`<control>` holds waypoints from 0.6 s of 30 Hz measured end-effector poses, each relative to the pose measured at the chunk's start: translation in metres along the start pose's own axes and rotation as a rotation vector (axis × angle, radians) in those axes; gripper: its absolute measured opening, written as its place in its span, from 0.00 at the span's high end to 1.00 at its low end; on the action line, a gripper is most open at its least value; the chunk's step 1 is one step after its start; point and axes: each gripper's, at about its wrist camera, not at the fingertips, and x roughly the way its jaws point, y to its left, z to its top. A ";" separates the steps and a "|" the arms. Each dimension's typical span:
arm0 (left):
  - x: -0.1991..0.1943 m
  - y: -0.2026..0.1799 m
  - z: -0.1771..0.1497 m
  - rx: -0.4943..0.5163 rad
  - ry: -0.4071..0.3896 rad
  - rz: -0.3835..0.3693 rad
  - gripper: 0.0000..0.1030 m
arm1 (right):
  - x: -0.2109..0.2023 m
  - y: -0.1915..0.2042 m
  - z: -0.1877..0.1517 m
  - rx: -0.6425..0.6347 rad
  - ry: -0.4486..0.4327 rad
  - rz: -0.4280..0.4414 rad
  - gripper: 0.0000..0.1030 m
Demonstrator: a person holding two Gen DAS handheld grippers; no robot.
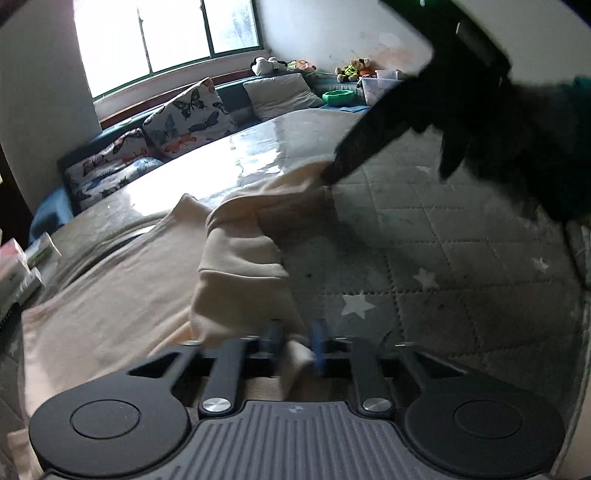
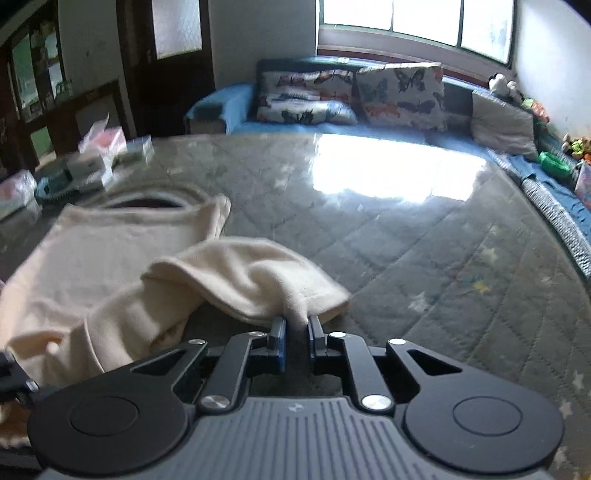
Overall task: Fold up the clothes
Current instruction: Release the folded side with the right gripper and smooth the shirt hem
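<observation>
Cream garment (image 1: pixel 110 295) lies on the grey quilted star-print mat (image 1: pixel 461 266), body spread flat at left, neck opening toward the far side; one sleeve (image 1: pixel 240 258) lifted off the mat and stretched between the two grippers; left gripper (image 1: pixel 297 347) at near centre of its own view, jaws clamped on a bunch of cream fabric, blue pads either side of the cloth; right gripper (image 2: pixel 296 332) likewise clamped on the sleeve end, fabric pinched between its blue-edged fingers (image 2: pixel 279 338), cuff part drooping just beyond the tips onto the mat; in the left wrist view the right gripper shows as a dark blurred shape (image 1: pixel 369 144) at upper right, its tip touching the far end of the sleeve; sleeve runs from there down toward the left gripper, folded and twisted mid-way; in the right wrist view the garment body (image 2: pixel 92 251) sits left of the gripper, collar edge at far left-centre; glare from the window (image 2: pixel 406 14) on the mat at far centre; butterfly cushions (image 2: pixel 402 92) on a blue sofa (image 2: pixel 229 107) along the far edge; plush toys (image 1: pixel 354 70) and green bowl (image 1: pixel 338 96) far right; boxes and packets (image 2: pixel 103 155) on the far left of the mat; frames slightly motion-blurred.
</observation>
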 end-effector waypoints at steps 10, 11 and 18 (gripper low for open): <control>-0.055 0.019 -0.010 0.010 -0.070 -0.203 0.91 | -0.069 -0.016 0.026 -0.017 -0.149 -0.139 0.91; -0.057 0.019 -0.012 0.012 -0.070 -0.212 0.91 | -0.073 -0.017 0.028 -0.020 -0.150 -0.165 0.91; -0.074 0.021 -0.027 0.029 -0.072 -0.278 0.89 | -0.074 -0.022 0.028 -0.010 -0.123 -0.275 0.85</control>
